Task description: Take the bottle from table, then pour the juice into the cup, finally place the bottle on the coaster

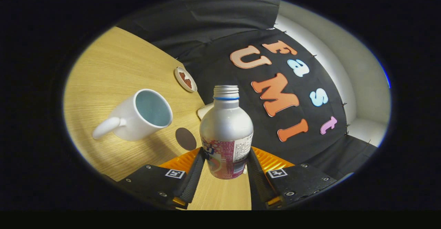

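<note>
Between my tongs (225,165): smooth metal bottle (226,129), clamped, cap off.
Cup (142,115): glossy white ceramic, on wooden worktop (113,70).

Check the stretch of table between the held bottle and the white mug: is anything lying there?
In the gripper view, a small dark round coaster lies on the table between the bottle, clamped in the gripper, and the mug.

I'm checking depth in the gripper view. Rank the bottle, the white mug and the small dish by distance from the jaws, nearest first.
1. Bottle: between the gripper jaws, both pressing its label.
2. White mug: ahead on the table, left of the bottle.
3. Small dish: beyond the mug, near the table's far edge.
</note>
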Tool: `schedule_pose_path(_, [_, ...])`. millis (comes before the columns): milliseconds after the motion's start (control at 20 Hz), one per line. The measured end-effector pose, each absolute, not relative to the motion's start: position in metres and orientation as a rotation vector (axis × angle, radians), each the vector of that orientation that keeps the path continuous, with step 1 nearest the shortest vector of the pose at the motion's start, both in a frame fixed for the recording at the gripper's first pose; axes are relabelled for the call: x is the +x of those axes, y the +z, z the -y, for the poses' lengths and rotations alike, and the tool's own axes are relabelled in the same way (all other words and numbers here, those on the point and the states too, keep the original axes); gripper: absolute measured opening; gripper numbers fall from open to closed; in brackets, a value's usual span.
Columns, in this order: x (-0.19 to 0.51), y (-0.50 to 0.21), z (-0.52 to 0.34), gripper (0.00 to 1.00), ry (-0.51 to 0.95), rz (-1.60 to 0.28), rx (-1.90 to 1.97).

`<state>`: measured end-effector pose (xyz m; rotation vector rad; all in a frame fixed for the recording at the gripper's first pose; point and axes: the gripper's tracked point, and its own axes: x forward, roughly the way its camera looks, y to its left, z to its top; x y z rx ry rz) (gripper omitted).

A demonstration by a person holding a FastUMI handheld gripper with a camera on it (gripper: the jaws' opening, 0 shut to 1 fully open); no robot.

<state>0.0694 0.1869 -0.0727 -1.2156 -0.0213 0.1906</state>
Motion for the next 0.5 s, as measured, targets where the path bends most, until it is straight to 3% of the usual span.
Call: schedule_pose_path(500, [0.074,-0.085,-0.182,0.72,0.215,0.041,-1.386])
